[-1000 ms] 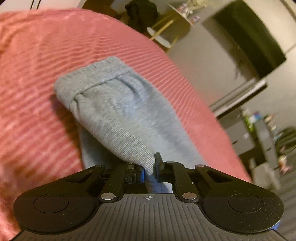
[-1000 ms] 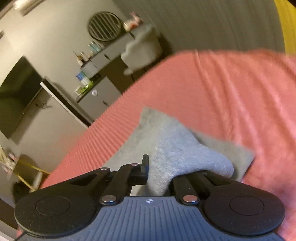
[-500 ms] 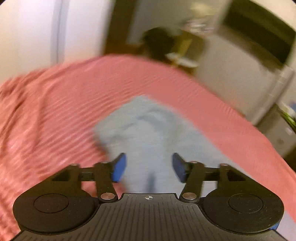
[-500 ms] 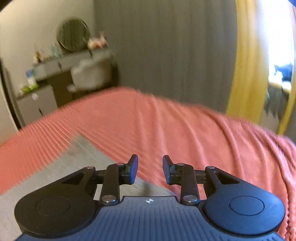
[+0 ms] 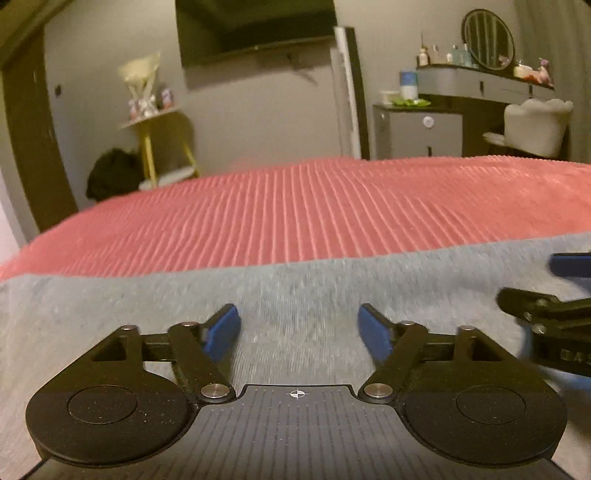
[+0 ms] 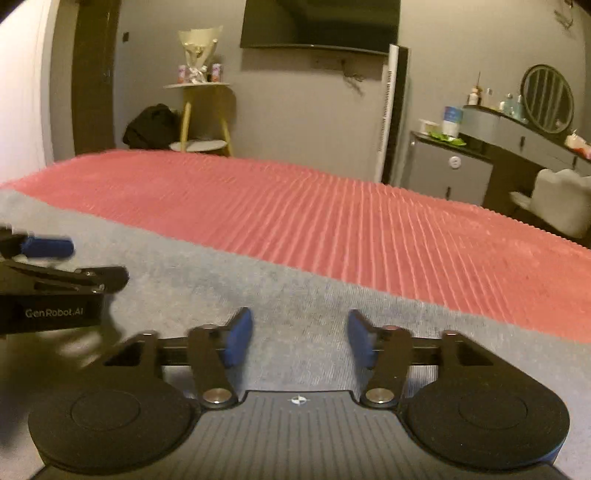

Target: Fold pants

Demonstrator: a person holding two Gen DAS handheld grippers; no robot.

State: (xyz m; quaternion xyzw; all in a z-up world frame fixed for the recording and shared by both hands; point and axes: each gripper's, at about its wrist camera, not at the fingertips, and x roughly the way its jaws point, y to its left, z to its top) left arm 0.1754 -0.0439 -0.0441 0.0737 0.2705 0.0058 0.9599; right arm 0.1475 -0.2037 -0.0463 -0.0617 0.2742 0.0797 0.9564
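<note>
Grey pants (image 5: 295,291) spread flat across near edge of red ribbed bedspread (image 5: 314,206). Left gripper (image 5: 299,328) and right gripper (image 6: 300,339) side by side over them, jaws just opened wide, nothing between, seemingly poised for regrasp.

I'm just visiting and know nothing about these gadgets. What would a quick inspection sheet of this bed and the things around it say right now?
Surface: red ribbed bedspread, bare beyond the garment.
Job's things: grey pants lie flat across the near edge.
Clutter: nothing seen on the bed.
Grippers: left gripper and right gripper both open, jaws just widened, nothing pinched, side by side over the pants.
Cables: nothing seen.
Surroundings: wall television, yellow side table, dresser with round mirror, pale chair.
</note>
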